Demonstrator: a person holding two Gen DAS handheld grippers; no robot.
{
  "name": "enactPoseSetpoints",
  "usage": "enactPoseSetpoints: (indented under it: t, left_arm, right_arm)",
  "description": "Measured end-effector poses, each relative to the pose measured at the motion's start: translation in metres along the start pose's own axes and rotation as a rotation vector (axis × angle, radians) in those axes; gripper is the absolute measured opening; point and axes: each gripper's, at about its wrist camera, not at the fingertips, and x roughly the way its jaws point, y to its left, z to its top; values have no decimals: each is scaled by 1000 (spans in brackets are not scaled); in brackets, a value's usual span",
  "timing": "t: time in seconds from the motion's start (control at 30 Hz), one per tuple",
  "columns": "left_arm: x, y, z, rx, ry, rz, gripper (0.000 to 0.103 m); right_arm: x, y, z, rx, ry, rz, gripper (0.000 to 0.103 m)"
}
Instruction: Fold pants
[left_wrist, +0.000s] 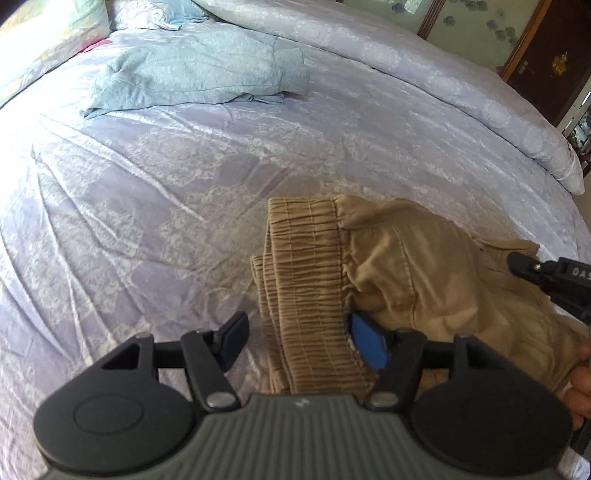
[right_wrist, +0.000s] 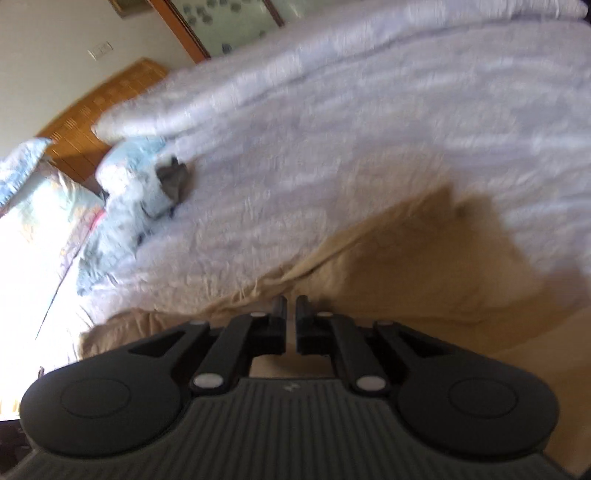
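Observation:
Tan pants (left_wrist: 388, 266) lie bunched on the lavender bedspread (left_wrist: 147, 192), with the ribbed elastic waistband (left_wrist: 306, 280) turned toward me. My left gripper (left_wrist: 301, 341) stands open astride the waistband; its blue right pad (left_wrist: 369, 345) touches the band and the left pad (left_wrist: 234, 338) is clear of it. The tip of my right gripper (left_wrist: 517, 264) reaches in from the right onto a fold of the pants. The right wrist view is blurred. There the right gripper (right_wrist: 291, 306) has its fingers almost together, pinching the tan pants (right_wrist: 406, 280).
A crumpled light blue quilt (left_wrist: 199, 70) lies at the back of the bed, and a rolled lavender duvet (left_wrist: 443, 85) runs along the far right side. Pillows (left_wrist: 44, 37) sit at the top left. A hand (left_wrist: 580, 384) shows at the right edge. A wooden headboard (right_wrist: 99, 107) stands behind.

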Motion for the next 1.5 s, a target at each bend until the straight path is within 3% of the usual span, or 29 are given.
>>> enactPoseSetpoints:
  t: [0.1, 0.13, 0.17, 0.23, 0.3, 0.43, 0.5, 0.53, 0.63, 0.77, 0.87, 0.93, 1.0, 1.1, 1.2, 1.33, 1.4, 1.5]
  left_arm:
    - [-20, 6, -7, -23, -8, -27, 63]
    - [-23, 7, -10, -30, -6, -31, 63]
    - [-23, 8, -11, -36, 1, -32, 63]
    - [-21, 6, -15, -38, 11, -23, 63]
    - [-13, 3, -16, -38, 25, -12, 64]
    - [-9, -5, -15, -7, 24, 16, 65]
    - [-7, -7, -13, 8, 29, 23, 65]
    - [-6, -7, -12, 10, 31, 23, 65]
    - [-6, -7, -9, 10, 34, 22, 64]
    - [-2, -9, 0, 8, 13, 36, 65]
    - [12, -15, 5, 15, 31, 75, 67]
    - [22, -24, 3, 75, 13, 132, 78]
    - [24, -29, 1, 111, 1, 163, 80]
    - [15, -20, 2, 83, 8, 129, 80]
    - [-3, -3, 1, 6, 16, 68, 80]
    - [-38, 14, -13, -84, 14, -35, 80]
    - [-53, 19, -23, -105, 19, -61, 80]
    - [-72, 25, -35, -118, 14, -62, 81]
  right_arm:
    - [-26, -14, 19, -49, -72, -60, 13]
    - [-29, -17, 26, -91, -84, -101, 19]
    - [-28, -20, 34, -134, -86, -147, 36]
    - [-20, -31, 46, -162, -60, -189, 57]
    - [-9, -43, 55, -147, -29, -195, 57]
    - [16, -48, 57, -76, 60, -118, 53]
    - [26, -38, 51, -131, 100, -163, 21]
    - [28, -33, 47, -159, 114, -193, 12]
    - [20, -32, 46, -173, 68, -217, 9]
    - [-1, -46, 69, -87, -86, -244, 8]
    - [7, -53, 82, -54, -122, -319, 2]
    - [30, -57, 81, -102, -62, -432, 4]
    - [44, -72, 77, -78, 25, -445, 6]
    - [6, -80, 72, 26, -81, -353, 8]
    - [-43, -70, 62, 47, -151, -243, 8]
    - [-98, -44, 21, -16, -169, -97, 27]
    - [-115, -32, -5, -69, -166, -89, 29]
    - [-134, -24, -37, -99, -193, -152, 33]
